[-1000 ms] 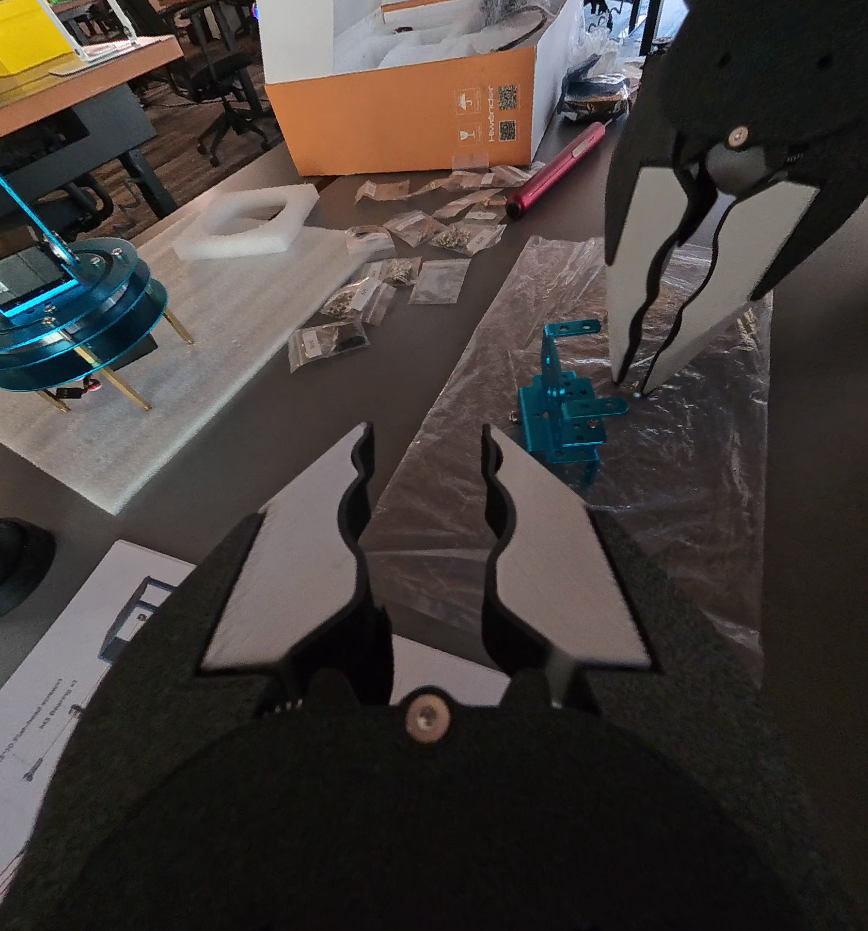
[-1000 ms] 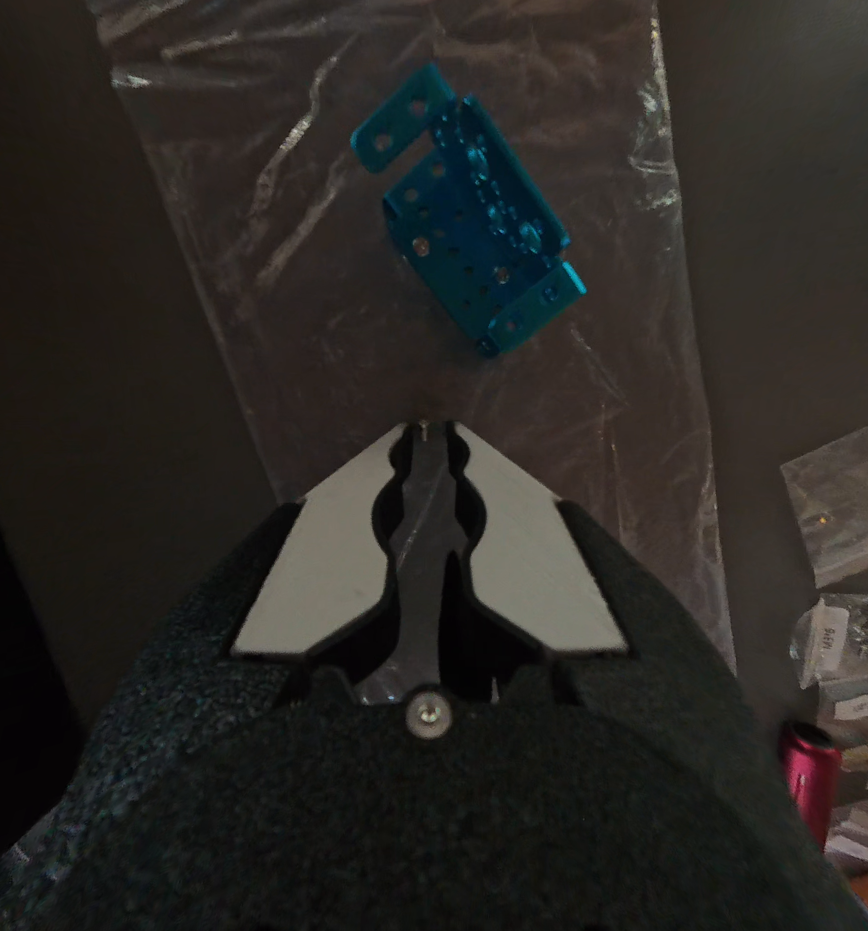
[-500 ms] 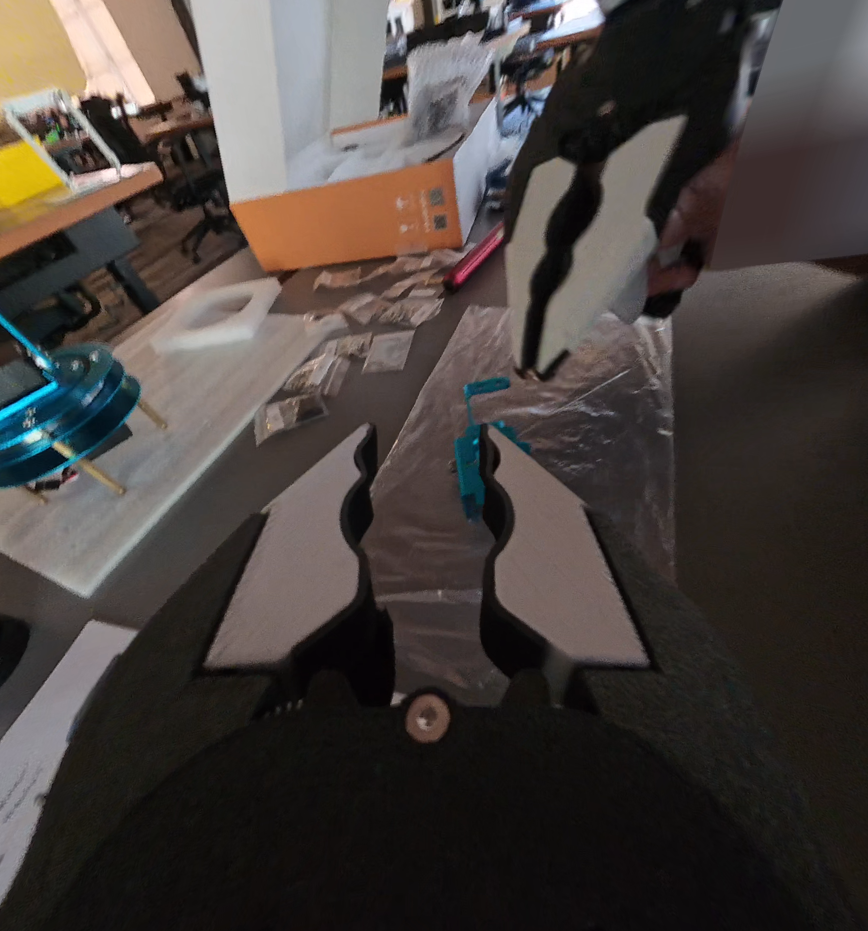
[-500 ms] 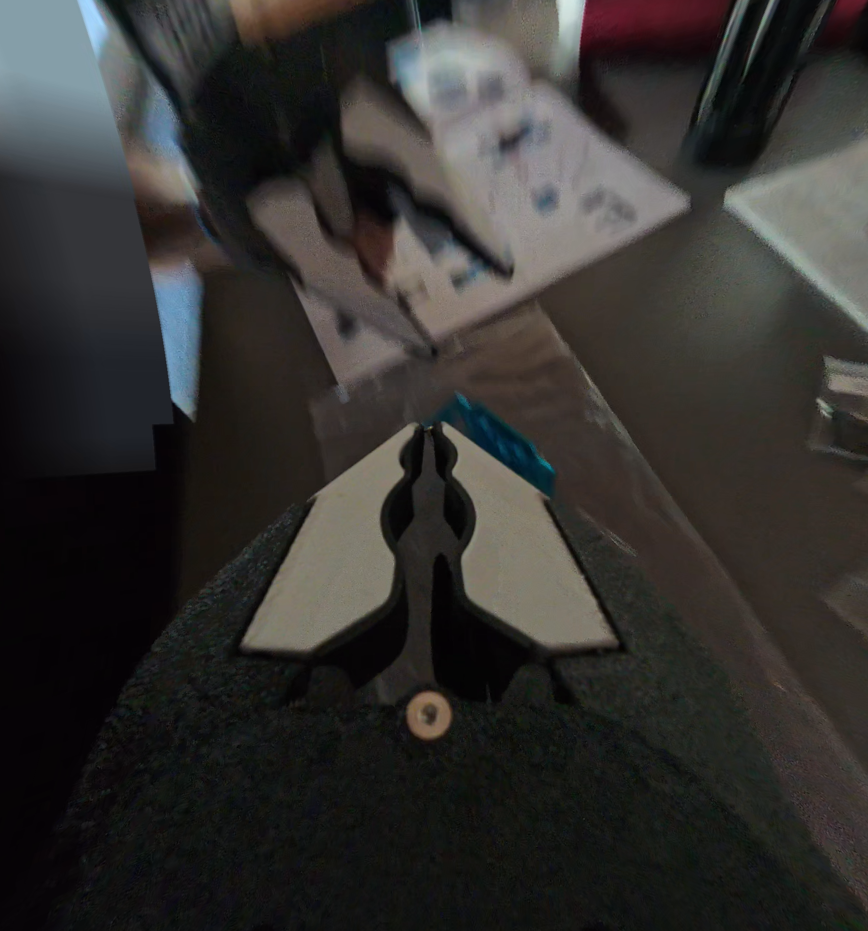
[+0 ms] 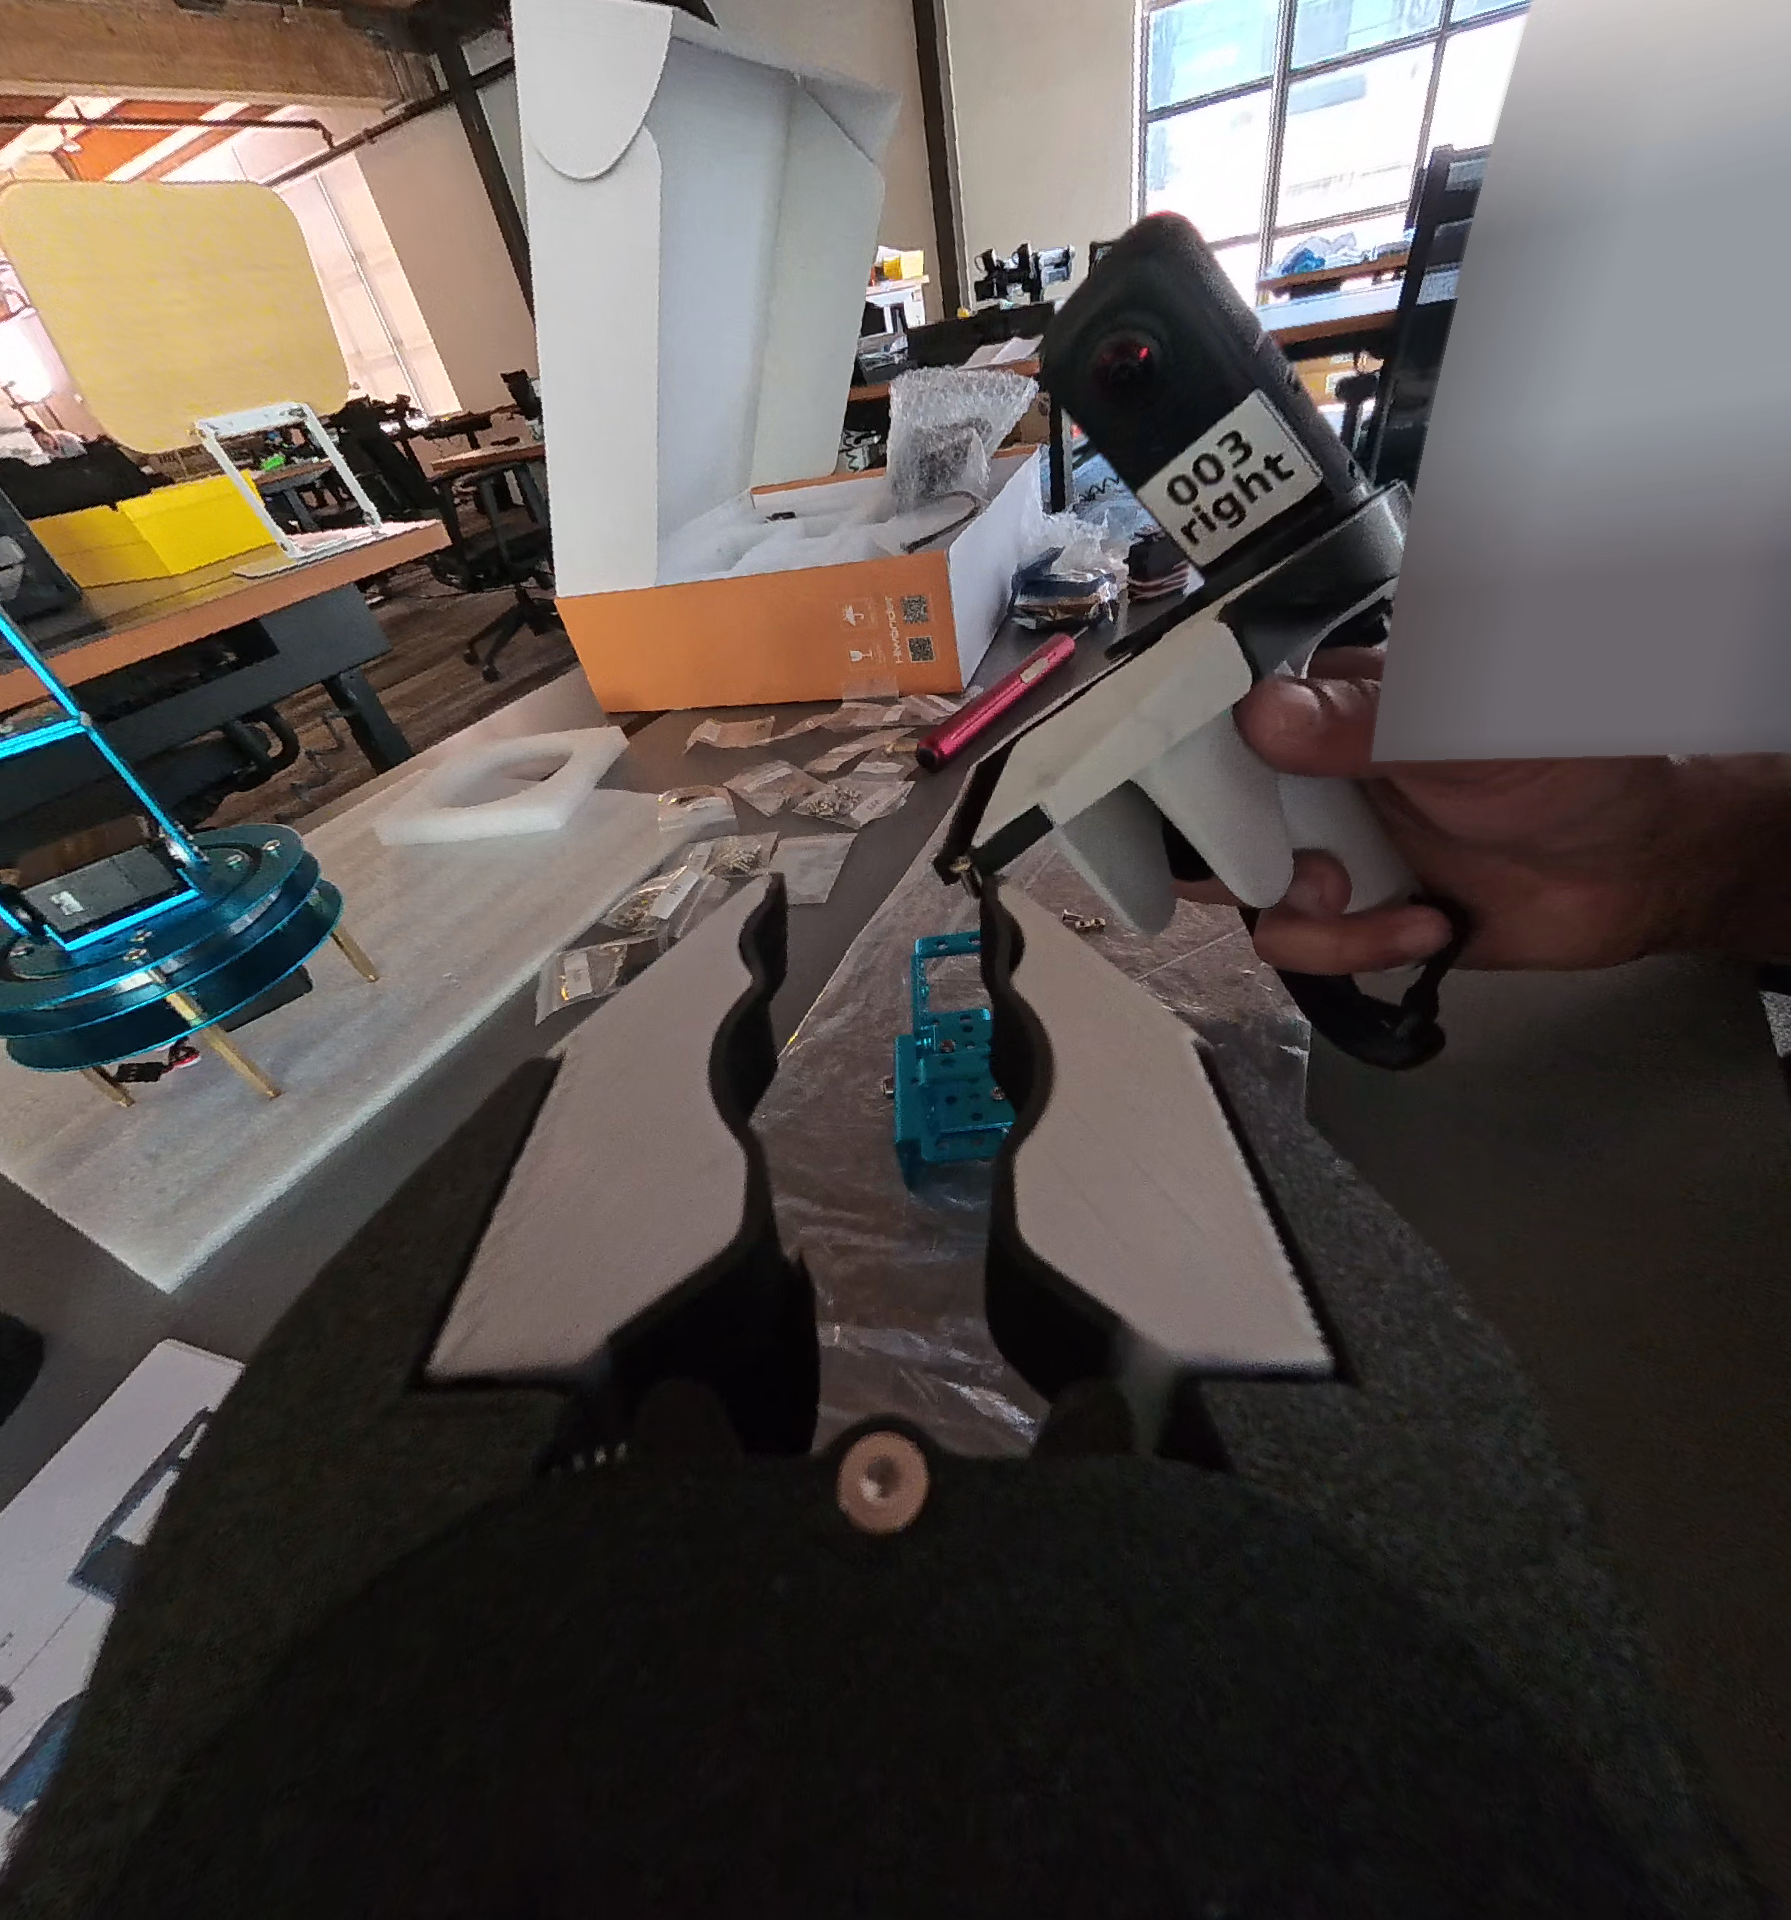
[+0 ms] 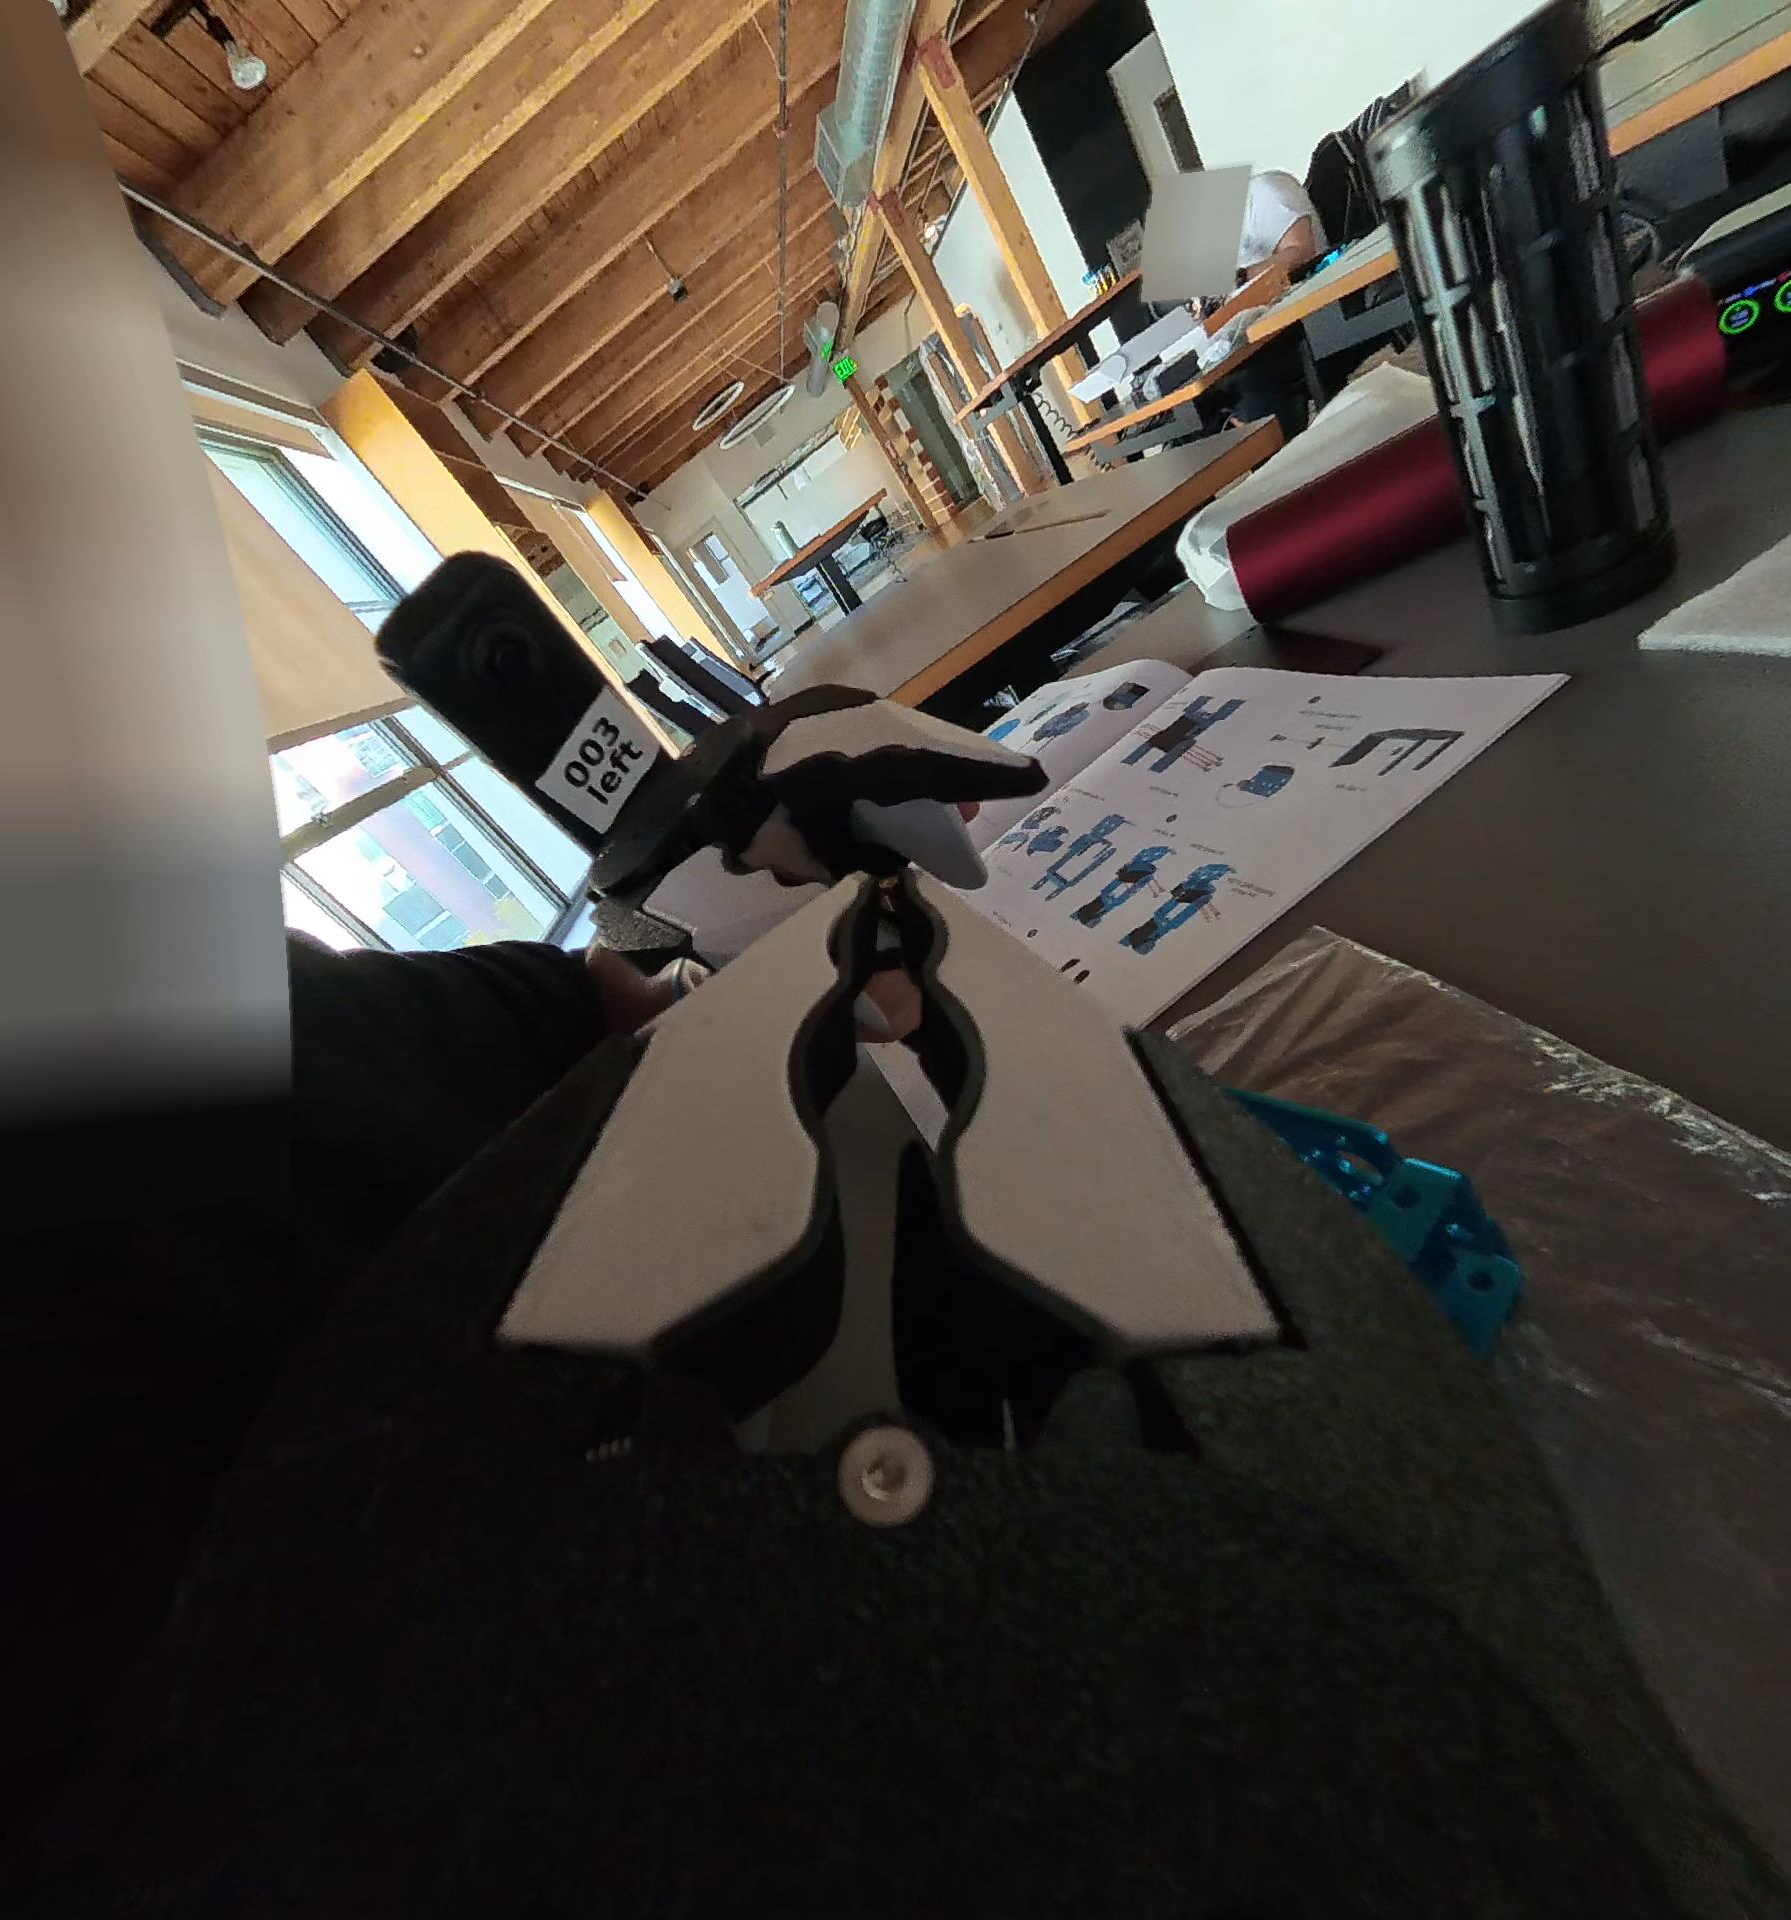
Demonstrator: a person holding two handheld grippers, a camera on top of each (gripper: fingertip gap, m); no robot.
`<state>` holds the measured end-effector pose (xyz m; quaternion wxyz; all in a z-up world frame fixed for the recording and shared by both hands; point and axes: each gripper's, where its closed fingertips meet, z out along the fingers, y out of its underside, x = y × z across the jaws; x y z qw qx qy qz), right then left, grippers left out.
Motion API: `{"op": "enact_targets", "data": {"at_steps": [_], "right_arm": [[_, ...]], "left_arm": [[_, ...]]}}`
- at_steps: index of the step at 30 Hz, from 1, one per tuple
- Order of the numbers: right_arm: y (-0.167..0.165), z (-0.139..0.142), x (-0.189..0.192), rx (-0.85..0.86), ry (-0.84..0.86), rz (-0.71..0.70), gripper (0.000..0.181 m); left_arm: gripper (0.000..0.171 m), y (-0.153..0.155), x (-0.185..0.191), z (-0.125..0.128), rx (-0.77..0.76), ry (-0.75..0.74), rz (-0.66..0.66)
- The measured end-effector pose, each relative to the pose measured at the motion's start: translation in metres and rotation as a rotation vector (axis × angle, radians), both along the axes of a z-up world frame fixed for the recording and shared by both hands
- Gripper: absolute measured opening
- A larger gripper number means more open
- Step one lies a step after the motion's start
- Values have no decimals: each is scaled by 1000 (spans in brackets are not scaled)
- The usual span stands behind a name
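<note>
Two grippers appear. We see the left gripper (image 5: 880,904) at lower centre of the left wrist view, its jaws apart with nothing between them, raised above one clear plastic sheet (image 5: 1161,997) on the dark table (image 5: 1556,1195). One blue metal bracket (image 5: 948,1081) stands on that sheet, seen through the gap and partly covered by the right-hand finger (image 5: 1130,1164). The right gripper (image 5: 964,871) enters from the right of centre, held by one hand (image 5: 1493,862); its jaws are nearly together, pinching one tiny brass-coloured screw (image 5: 962,871) at their tips. In the right wrist view the same screw (image 6: 886,886) is small and hard to make out, and the bracket (image 6: 1410,1205) is largely hidden behind the gripper body. We count one orange and white box (image 5: 756,644) with its lid up, one red pen-like tool (image 5: 995,707), and many small clear bags (image 5: 766,821) too crowded to count, all at centre. One blue disc assembly (image 5: 132,956) on brass legs rests on white foam (image 5: 403,997) at left, its upright cut off by the frame. One open instruction booklet (image 6: 1275,769) lies at centre right of the right wrist view, below one black tumbler (image 6: 1525,343).
</note>
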<state>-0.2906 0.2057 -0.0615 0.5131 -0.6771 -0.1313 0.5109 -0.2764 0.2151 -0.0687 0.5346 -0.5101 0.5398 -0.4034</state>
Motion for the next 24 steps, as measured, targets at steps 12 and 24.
{"op": "enact_targets", "data": {"at_steps": [12,24], "right_arm": [[2,-5,1,43,-83,-41,0],[4,-21,3,12,-251,-61,1]], "left_arm": [[2,-7,1,-5,255,13,38],[1,-3,3,-20,606,122,128]]}}
